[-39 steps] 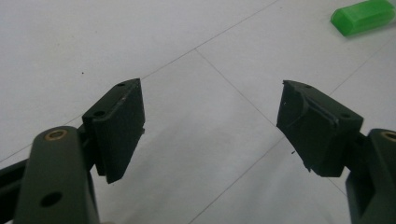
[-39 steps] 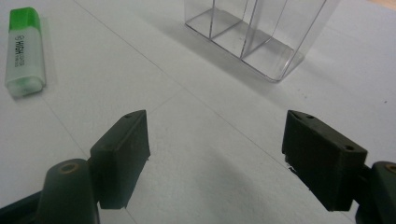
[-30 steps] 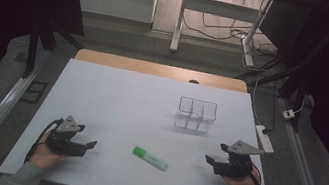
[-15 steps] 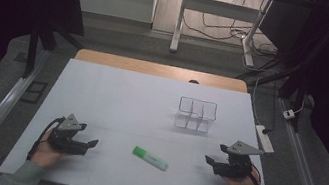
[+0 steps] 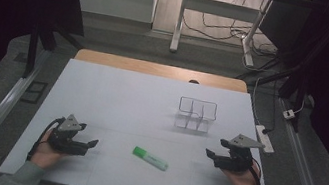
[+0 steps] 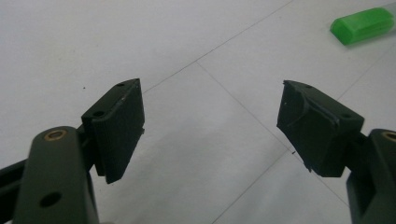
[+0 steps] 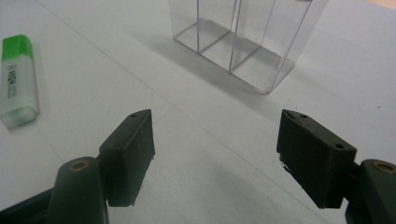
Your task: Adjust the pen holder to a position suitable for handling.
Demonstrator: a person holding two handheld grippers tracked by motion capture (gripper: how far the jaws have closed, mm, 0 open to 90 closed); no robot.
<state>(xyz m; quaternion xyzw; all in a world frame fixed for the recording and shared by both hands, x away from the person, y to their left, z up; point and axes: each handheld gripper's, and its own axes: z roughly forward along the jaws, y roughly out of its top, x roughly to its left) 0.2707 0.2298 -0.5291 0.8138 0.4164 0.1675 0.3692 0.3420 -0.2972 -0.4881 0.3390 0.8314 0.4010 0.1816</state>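
Nothing is done yet: the green-capped highlighter pen [image 5: 150, 158] lies flat on the white table [image 5: 116, 94] between my hands. Both my left gripper [image 5: 85, 144] and right gripper [image 5: 213, 157] are spread wide and empty. Picking it up and moving it to the clear plastic divided holder [image 5: 196, 114] looks left to do.

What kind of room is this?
Probably a lab or workshop recording station: a white-covered table under a fixed camera, cables on the floor, and a hand-held left gripper and right gripper.
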